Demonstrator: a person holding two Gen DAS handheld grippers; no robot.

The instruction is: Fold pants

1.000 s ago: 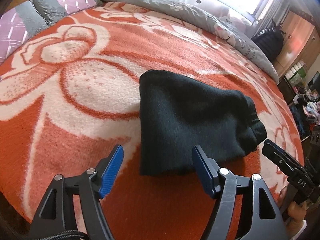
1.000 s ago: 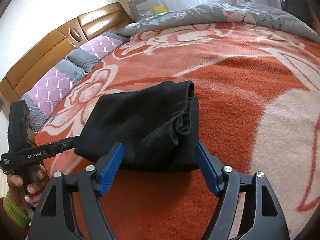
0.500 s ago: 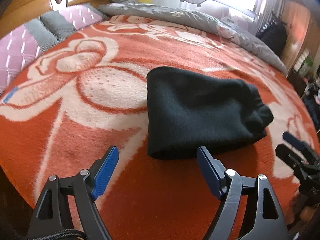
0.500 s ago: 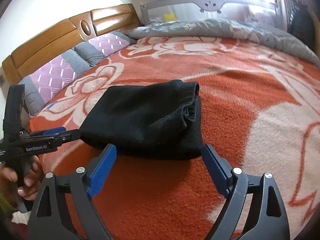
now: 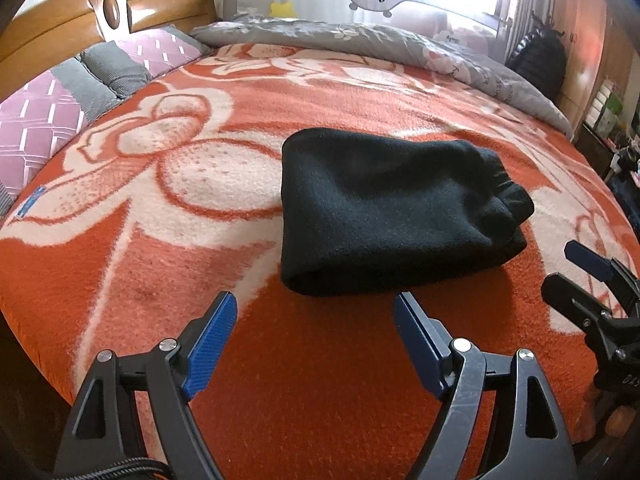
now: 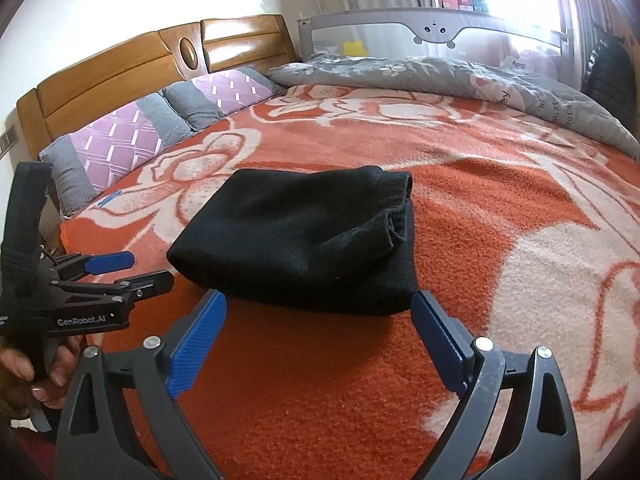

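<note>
Now that both sets of fingers have drawn back and stand spread and empty, left gripper (image 5: 314,326) and right gripper (image 6: 318,320) hang just short of the pants (image 5: 384,208). These lie released as a thick, soft black fleece bundle on the fuzzy orange blanket (image 5: 320,380); folding looks finished.

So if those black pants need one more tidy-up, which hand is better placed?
Probably the right gripper: its open fingers frame the pants' near edge. The left gripper is open too, but sits farther back.
</note>
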